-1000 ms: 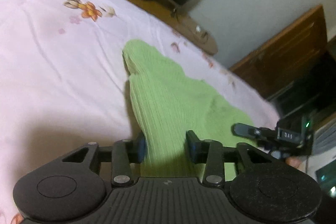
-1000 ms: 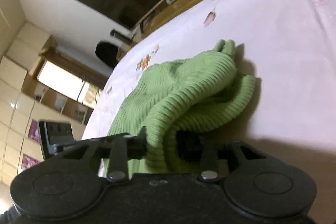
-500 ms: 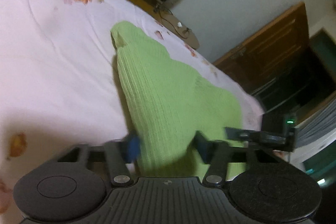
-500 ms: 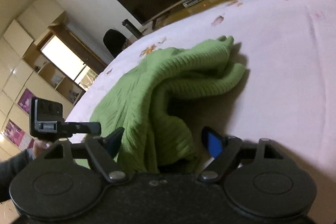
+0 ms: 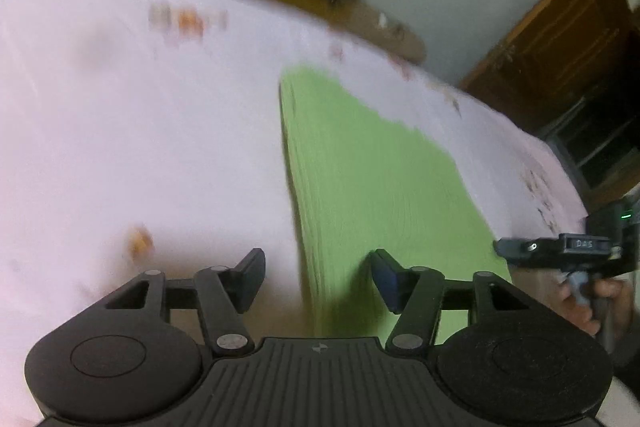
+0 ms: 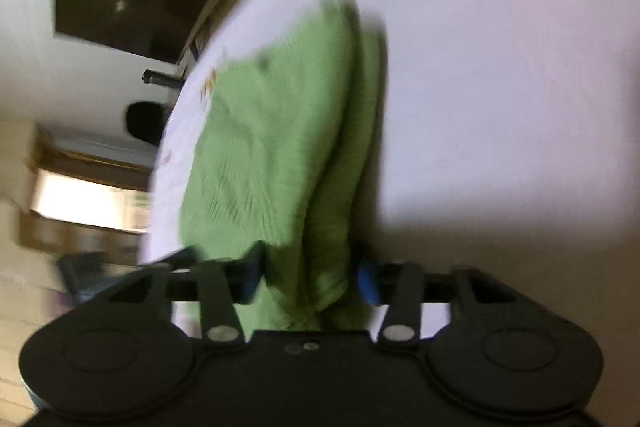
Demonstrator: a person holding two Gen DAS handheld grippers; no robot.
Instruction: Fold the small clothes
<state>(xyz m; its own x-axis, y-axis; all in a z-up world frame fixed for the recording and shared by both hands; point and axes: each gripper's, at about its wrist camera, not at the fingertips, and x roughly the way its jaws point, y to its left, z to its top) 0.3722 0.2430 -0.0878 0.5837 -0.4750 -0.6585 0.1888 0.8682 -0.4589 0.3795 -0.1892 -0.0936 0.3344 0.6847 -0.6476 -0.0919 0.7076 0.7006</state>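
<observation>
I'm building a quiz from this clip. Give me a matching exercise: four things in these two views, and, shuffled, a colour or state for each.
Things:
1. garment
2. bedsheet
3. left gripper
4. door

Colour or state:
A. pale pink with a flower print
B. brown wood
C. green, ribbed knit, lying on the bed
D. open, one finger on each side of the cloth edge

Pairs: 1-C, 2-A, 3-D, 4-B
</observation>
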